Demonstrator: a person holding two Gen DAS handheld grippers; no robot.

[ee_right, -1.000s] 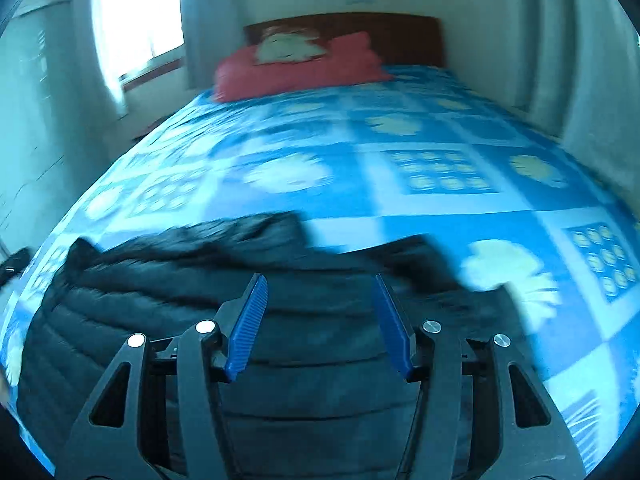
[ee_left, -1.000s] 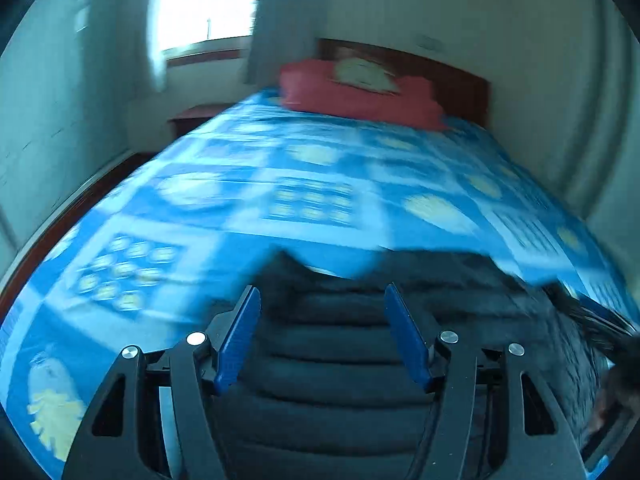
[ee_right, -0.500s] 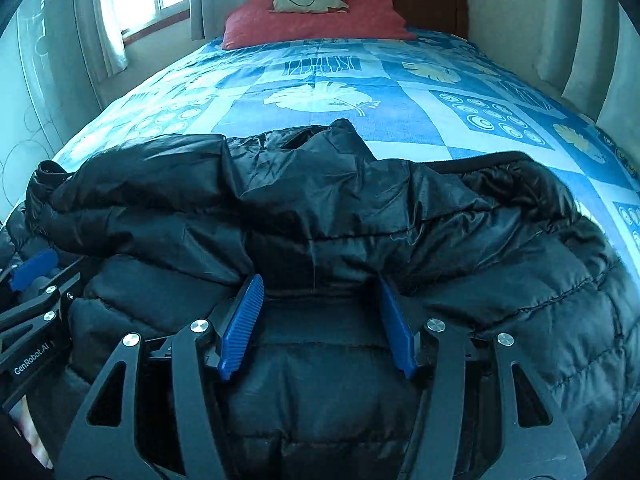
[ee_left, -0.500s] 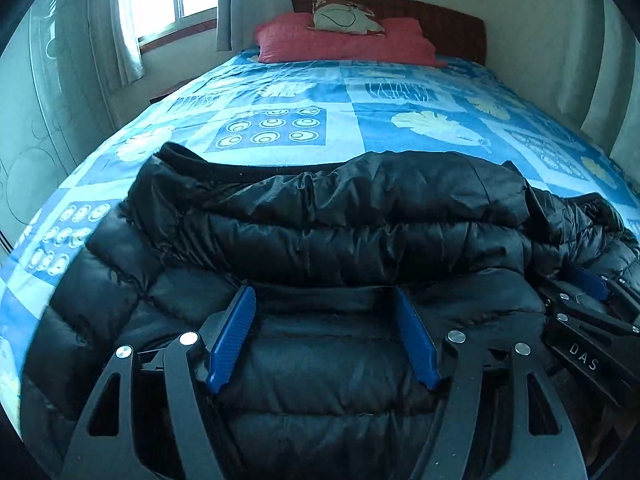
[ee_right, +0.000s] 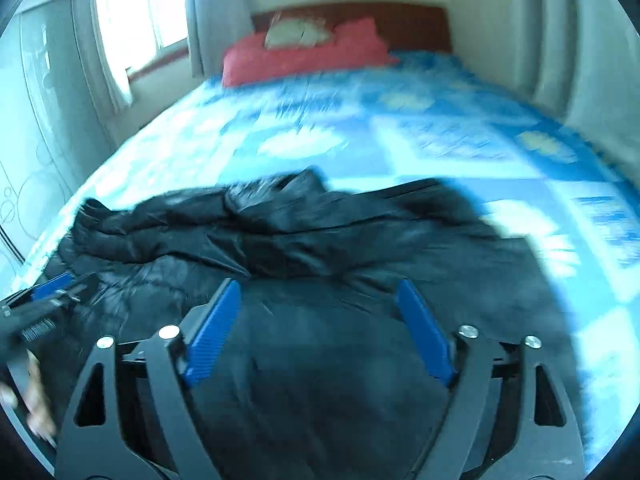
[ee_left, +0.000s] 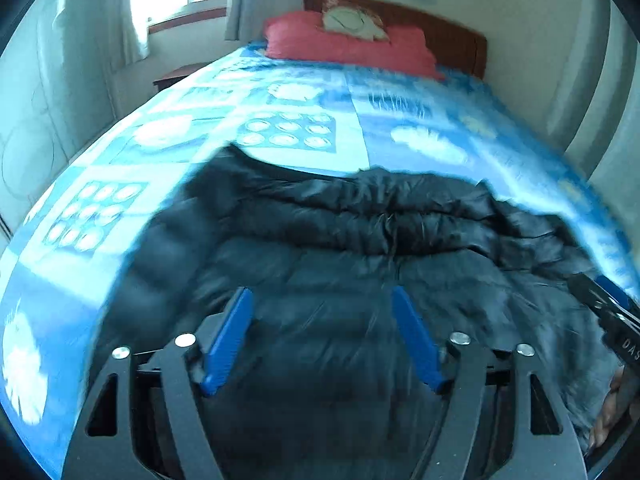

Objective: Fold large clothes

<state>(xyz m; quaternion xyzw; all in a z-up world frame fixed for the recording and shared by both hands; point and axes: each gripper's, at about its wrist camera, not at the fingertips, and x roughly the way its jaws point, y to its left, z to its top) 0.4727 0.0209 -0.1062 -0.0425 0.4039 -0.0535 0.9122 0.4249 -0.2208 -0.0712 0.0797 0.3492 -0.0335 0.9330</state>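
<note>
Two grippers, left (ee_left: 322, 336) and right (ee_right: 318, 330), jaws opening, empty, over black puffer jacket (ee_left: 360, 248) folded on blue bedspread (ee_left: 280, 120). Step: fold released. Next: regrip an edge.

Free room and obstacles on the bed.
Bedspread (ee_left: 360, 120) beyond the black jacket (ee_left: 340, 248) lies bare; pillows (ee_left: 348, 40) block the headboard end.

Both grippers, left (ee_left: 322, 334) and right (ee_right: 318, 330), spread wider and drew back from the jacket (ee_left: 360, 264).
</note>
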